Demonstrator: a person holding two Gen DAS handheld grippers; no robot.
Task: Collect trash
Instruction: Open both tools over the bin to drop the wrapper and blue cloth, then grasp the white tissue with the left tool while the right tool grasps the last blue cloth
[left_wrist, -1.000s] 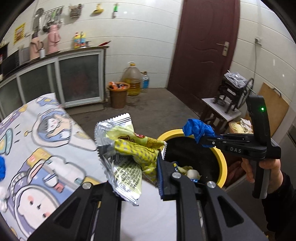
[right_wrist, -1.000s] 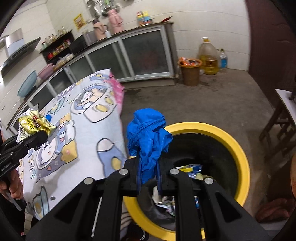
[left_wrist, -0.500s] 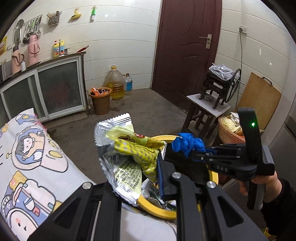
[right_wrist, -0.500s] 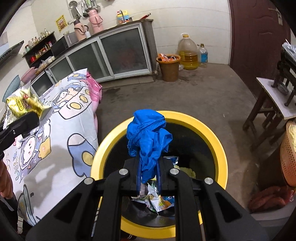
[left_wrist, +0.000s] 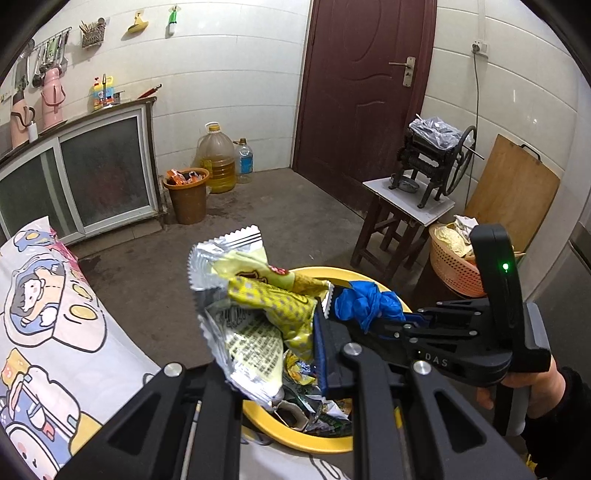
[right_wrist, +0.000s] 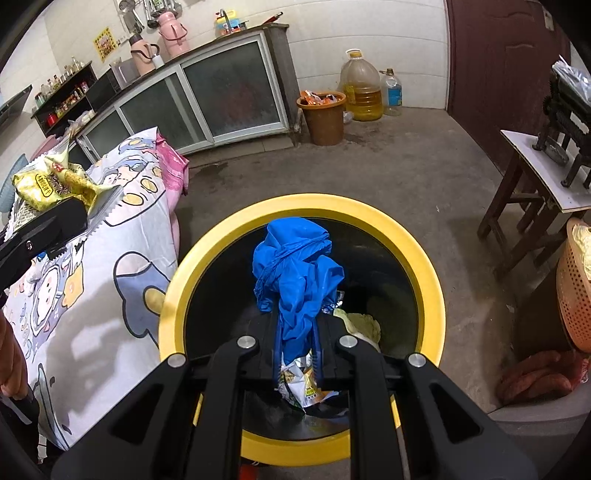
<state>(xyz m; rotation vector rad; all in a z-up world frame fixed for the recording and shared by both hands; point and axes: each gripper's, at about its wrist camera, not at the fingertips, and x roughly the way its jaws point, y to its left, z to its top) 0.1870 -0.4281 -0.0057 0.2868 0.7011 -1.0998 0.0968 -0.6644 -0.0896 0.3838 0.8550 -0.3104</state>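
Observation:
My left gripper (left_wrist: 273, 332) is shut on a crumpled yellow and silver snack wrapper (left_wrist: 251, 310) and holds it above the near rim of a yellow-rimmed black trash bin (left_wrist: 317, 441). My right gripper (right_wrist: 297, 354) is shut on a crumpled blue glove (right_wrist: 295, 273) and holds it directly over the bin's opening (right_wrist: 207, 258). The bin holds wrappers and paper scraps (right_wrist: 306, 384). The right gripper with the glove (left_wrist: 369, 302) shows in the left wrist view, and the left gripper with the wrapper (right_wrist: 51, 184) shows in the right wrist view.
A table with a cartoon-print cloth (right_wrist: 110, 258) stands left of the bin. A wooden stool with a hand-crank machine (left_wrist: 410, 206), an orange basket (left_wrist: 454, 266), a brown bucket (right_wrist: 325, 118) and oil jugs (right_wrist: 360, 92) stand around on the concrete floor.
Both grippers have moved from over the table edge toward the bin. The blue glove now hangs over the bin's opening and the wrapper is at its near rim. Both stay shut.

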